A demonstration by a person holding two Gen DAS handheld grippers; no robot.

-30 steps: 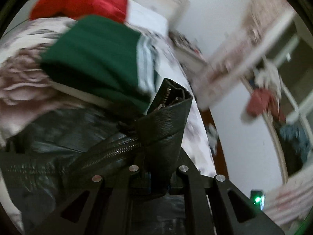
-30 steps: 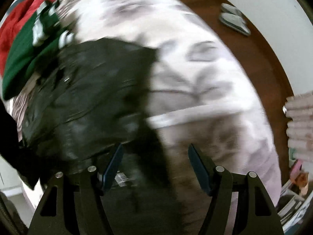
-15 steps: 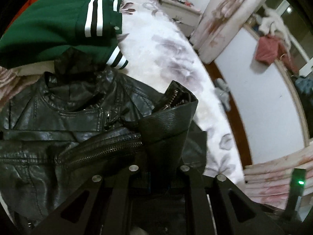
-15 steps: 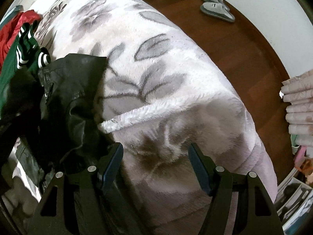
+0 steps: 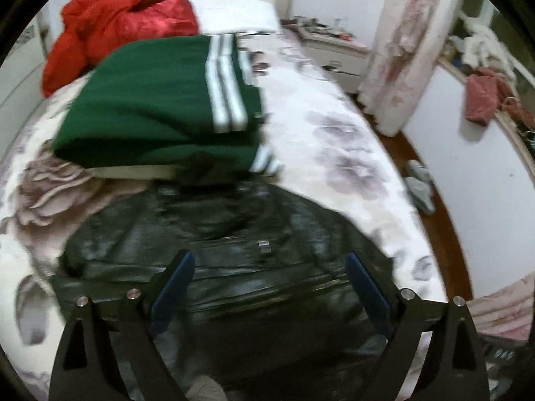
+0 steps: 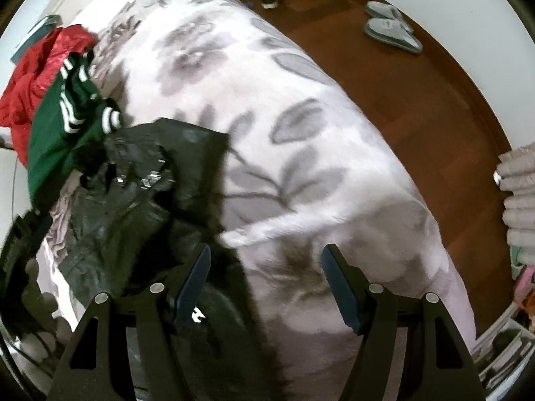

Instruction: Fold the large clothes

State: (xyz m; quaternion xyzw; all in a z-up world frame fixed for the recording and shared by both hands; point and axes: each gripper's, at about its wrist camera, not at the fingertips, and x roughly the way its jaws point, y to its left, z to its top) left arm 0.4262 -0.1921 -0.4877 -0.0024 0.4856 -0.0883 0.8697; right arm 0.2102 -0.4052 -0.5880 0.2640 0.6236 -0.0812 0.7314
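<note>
Bedroom, floral bedspread [image 5: 337, 140]. Black leather jacket [image 5: 234, 267] lying flat below folded green jacket [image 5: 157, 107]. Left claw [image 5: 267, 292] now gaping, sleeve released; right claw [image 6: 265, 287] gaping, empty. Sleeve fold looking finished.

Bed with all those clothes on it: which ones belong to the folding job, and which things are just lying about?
Part of the job:
- black leather jacket, spread on the bed
- folded green jacket with white stripes
- crumpled red garment
- open left gripper and open right gripper

Just lying about:
- grey slippers on the wooden floor
- floral bedspread
</note>
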